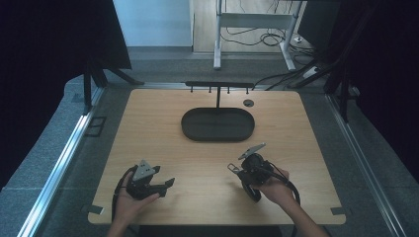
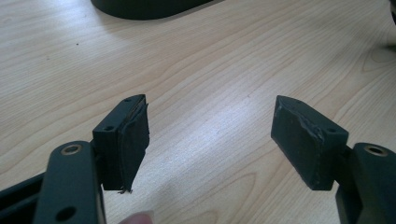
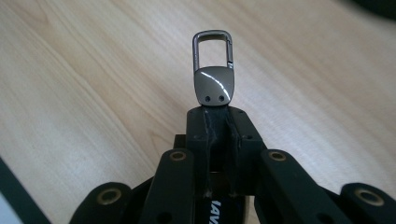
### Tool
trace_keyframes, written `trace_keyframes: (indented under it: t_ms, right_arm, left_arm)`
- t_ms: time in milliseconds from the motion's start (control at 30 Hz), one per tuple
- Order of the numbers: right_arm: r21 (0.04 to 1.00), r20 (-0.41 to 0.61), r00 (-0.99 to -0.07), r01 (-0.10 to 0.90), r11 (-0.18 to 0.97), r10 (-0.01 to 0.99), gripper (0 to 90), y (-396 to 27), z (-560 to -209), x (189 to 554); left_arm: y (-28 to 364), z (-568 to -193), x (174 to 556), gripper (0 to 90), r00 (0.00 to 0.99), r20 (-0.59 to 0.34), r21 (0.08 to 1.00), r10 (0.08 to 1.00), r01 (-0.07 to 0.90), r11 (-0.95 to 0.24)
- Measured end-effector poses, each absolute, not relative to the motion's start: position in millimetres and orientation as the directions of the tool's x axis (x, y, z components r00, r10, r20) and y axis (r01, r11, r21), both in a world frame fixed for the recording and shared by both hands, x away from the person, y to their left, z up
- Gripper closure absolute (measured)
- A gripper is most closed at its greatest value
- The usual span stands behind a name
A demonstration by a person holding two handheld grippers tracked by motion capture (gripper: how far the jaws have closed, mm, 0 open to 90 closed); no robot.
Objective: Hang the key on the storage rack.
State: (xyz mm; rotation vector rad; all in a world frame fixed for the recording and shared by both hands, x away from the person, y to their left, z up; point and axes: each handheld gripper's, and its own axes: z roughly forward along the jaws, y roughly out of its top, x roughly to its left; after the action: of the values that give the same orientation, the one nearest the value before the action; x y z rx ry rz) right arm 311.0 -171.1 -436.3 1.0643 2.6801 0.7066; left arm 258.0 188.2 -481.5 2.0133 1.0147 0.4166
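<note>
Right gripper, right gripper view: jaws closed together on a flat black strap that ends in a grey metal key-ring clip with a polished plate, two rivets and a rectangular spring loop. The clip sticks out past the jaw tips, centre of the frame, above the light wooden table top. The strap runs down between the pads; at the bottom edge it carries white letters, cut off by the frame, of which only something like "AVA" reads, upside down. No full word can be made out.

High view: the right gripper sits lower right of centre, held in the person's right hand, and the clip shows as a small pale tab at its left end, clear of the table as far as can be told. The strap itself is too small to see here.

Left gripper, left gripper view: jaws stand wide apart with nothing between them, only bare wood grain. The left pad's rubber facing is frayed at its lower edge. A fingertip is cut off at the bottom edge. In the high view the left gripper lies lower left, in the left hand.

A black oval tray rests at upper centre of the table, with a thin black T-shaped hook stand rising from its far side. In the left gripper view just the tray's near rim shows, cut by the top edge.
</note>
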Motion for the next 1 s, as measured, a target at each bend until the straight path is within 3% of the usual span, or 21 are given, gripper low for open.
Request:
trace_keyframes:
  t_ms: [400,1000]
  right_arm:
    - [0.596,-0.018,-0.716,0.553,0.582,0.698,80.9,-177.5,-422.8,297.4]
    - [0.682,-0.002,-0.702,0.520,0.514,0.712,80.9,-185.9,-414.0,296.9]
  left_arm:
    - [184.9,-484.2,258.4,28.2,0.620,-0.065,0.786,0.782,0.515,-0.343]
    - [183.6,-485.8,258.8,28.2,0.621,-0.065,0.782,0.781,0.518,-0.346]
